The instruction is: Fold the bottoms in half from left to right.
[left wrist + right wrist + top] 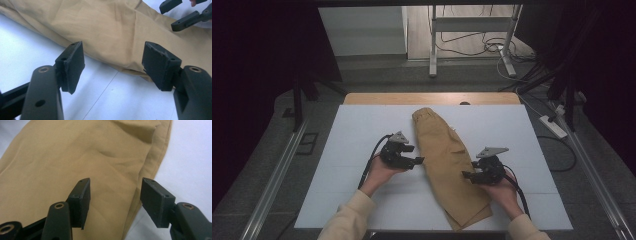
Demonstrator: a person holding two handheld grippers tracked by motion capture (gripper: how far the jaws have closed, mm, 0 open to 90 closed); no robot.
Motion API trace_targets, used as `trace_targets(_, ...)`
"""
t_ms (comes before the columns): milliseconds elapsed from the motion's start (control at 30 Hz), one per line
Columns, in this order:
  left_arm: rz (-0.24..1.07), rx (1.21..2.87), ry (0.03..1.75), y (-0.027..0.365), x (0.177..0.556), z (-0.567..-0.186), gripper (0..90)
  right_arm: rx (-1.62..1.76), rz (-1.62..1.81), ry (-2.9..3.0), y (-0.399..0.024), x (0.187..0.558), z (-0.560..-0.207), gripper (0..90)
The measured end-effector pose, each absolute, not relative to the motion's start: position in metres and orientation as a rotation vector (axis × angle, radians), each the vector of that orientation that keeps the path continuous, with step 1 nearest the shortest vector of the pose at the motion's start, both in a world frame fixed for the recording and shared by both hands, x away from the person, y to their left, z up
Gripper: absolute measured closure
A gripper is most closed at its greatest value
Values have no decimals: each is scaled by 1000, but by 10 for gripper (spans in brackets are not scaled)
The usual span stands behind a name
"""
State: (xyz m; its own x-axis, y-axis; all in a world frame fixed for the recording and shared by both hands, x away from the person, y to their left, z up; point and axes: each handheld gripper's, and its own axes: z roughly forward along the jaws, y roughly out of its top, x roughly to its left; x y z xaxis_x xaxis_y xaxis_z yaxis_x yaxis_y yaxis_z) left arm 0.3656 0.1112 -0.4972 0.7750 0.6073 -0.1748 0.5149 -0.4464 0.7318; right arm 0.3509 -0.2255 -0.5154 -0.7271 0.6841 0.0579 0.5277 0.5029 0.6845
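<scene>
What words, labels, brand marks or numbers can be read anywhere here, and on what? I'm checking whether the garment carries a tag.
None: no readable text stands on anything.
The tan trousers show plain cloth, no legible tag.
The white table top is unmarked.
Both hand-held grippers, left and right, carry no lettering.

No lettering, label, brand mark or numeral is legible on any surface. The tan trousers [447, 165] carry no readable tag, though the waistband is perhaps too small in the high view to tell; the white table top [352, 150] is unmarked.
</scene>
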Motion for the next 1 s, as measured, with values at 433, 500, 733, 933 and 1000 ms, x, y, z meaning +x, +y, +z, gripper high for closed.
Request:
trace_targets(433, 133, 2135, 838, 111, 368, -499, 331, 1030, 1046, 2514, -215, 368, -515, 422)
trace_targets(500, 130, 2130, 844, 112, 368, -499, 331, 1037, 1034, 2509, -215, 372, -516, 422)
trace_targets(733, 128, 2115, 860, 117, 369, -499, 330, 1033, 1043, 2493, -213, 383, -514, 429)
trace_targets(933, 127, 2112, 864, 119, 370, -499, 328, 1046, 1035, 2497, -213, 392, -519, 509)
trace_targets(1000, 126, 2111, 863, 119, 370, -499, 328, 1048, 1037, 2505, -213, 394, -519, 548)
